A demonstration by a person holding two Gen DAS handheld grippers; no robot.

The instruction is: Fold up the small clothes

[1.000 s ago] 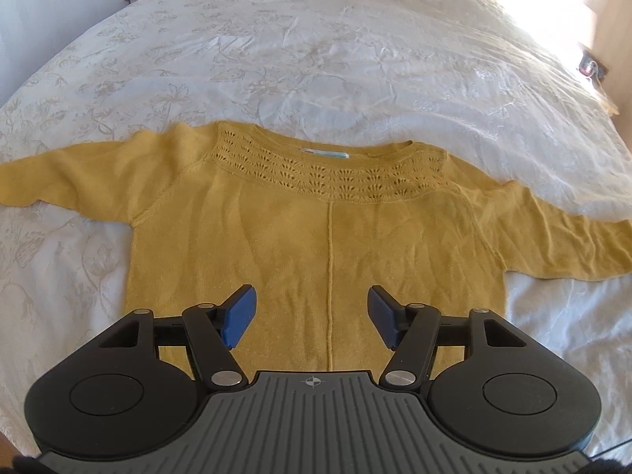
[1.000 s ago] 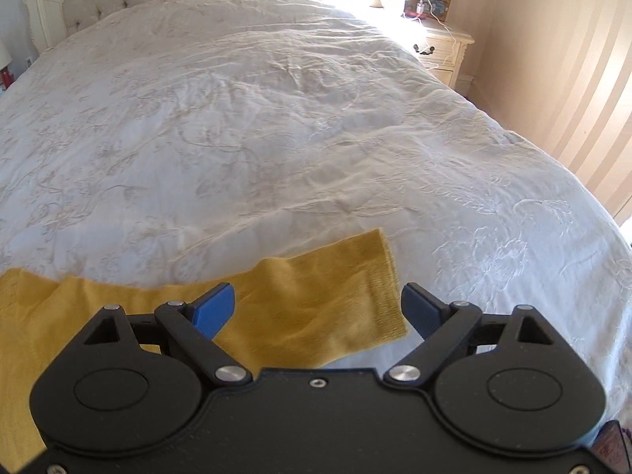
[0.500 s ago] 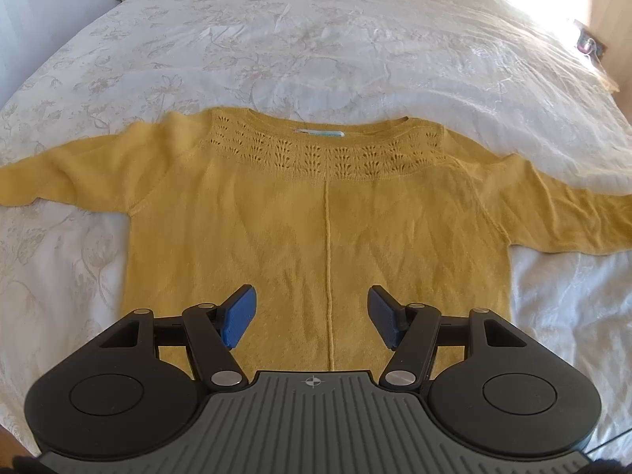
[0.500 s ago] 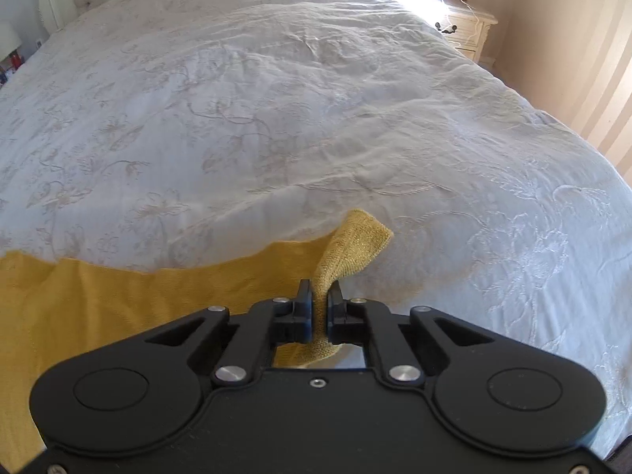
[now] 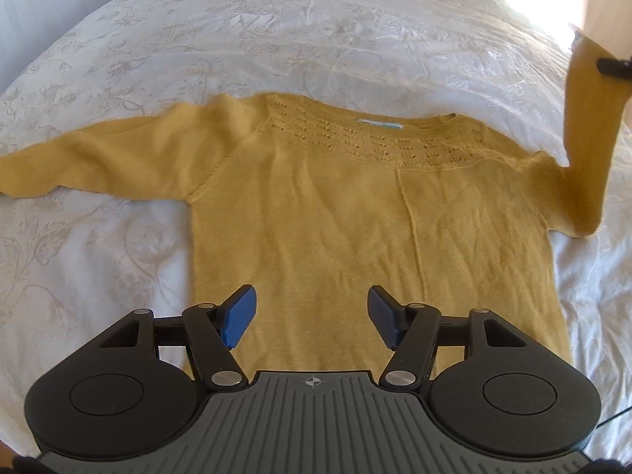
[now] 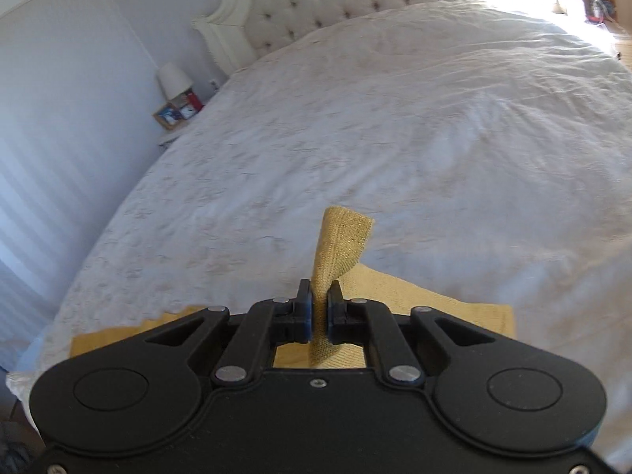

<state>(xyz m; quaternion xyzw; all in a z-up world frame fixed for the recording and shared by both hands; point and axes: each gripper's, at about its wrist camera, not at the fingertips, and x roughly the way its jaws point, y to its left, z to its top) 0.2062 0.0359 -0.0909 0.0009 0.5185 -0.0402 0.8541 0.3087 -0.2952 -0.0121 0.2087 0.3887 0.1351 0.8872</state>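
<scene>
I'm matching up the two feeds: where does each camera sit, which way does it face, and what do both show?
Left wrist: on the left gripper, above the sweater hem, facing its neckline; open blue pads show.
Right wrist: on the right gripper, facing the headboard and lamp; jaws are shut on the sleeve cuff.
Shared: sweater, white bedspread, and the lifted sleeve at the left view's right edge.

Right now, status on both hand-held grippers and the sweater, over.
Right hand-held gripper shut on sleeve cuff, sleeve lifted off bed. Left hand-held gripper open, empty, over yellow sweater body. Other sleeve flat. Nothing in the way.
</scene>
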